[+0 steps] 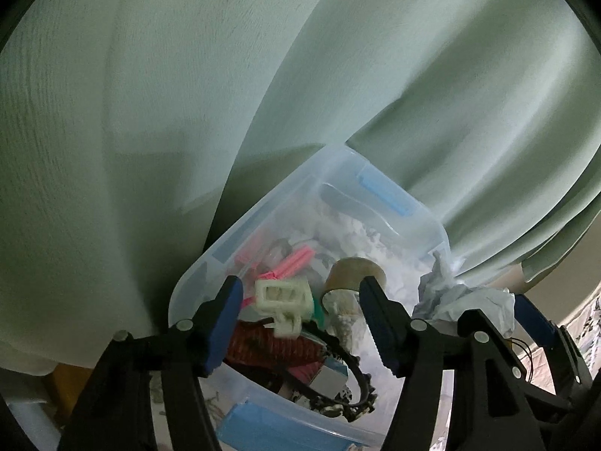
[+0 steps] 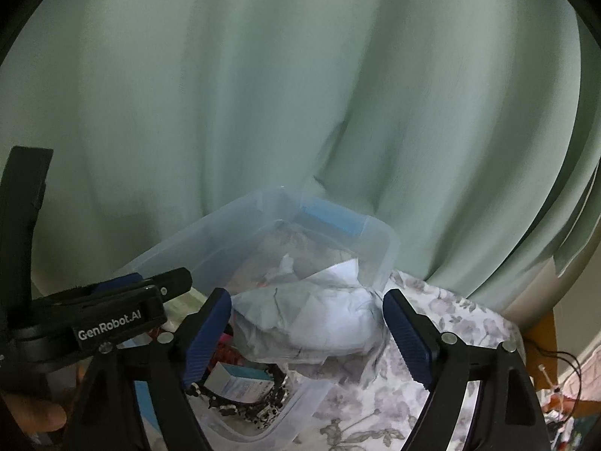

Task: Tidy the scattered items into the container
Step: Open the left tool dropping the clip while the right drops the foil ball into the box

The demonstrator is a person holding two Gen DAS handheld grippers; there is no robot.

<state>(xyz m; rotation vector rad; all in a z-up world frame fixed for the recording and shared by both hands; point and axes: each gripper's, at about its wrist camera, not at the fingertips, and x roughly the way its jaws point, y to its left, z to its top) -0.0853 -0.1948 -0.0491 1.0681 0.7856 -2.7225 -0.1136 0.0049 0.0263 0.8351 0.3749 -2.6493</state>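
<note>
A clear plastic container (image 1: 263, 221) with blue latches holds pink sticks (image 1: 291, 263), a cream plastic clip (image 1: 283, 297), a tape roll (image 1: 355, 274), a black beaded band (image 1: 360, 387), a small box and crumpled paper. My left gripper (image 1: 300, 323) is open just above the cream clip and holds nothing. My right gripper (image 2: 306, 332) is open around a crumpled white paper (image 2: 311, 319) that hangs over the container's near right rim (image 2: 387, 248); it also shows in the left wrist view (image 1: 462, 297). The left gripper shows at left in the right wrist view (image 2: 124, 300).
A pale green curtain (image 1: 263, 75) hangs close behind the container. The container stands on a floral cloth (image 2: 432, 394). A wooden edge (image 2: 541, 342) and loose cords (image 2: 563, 360) lie at the far right.
</note>
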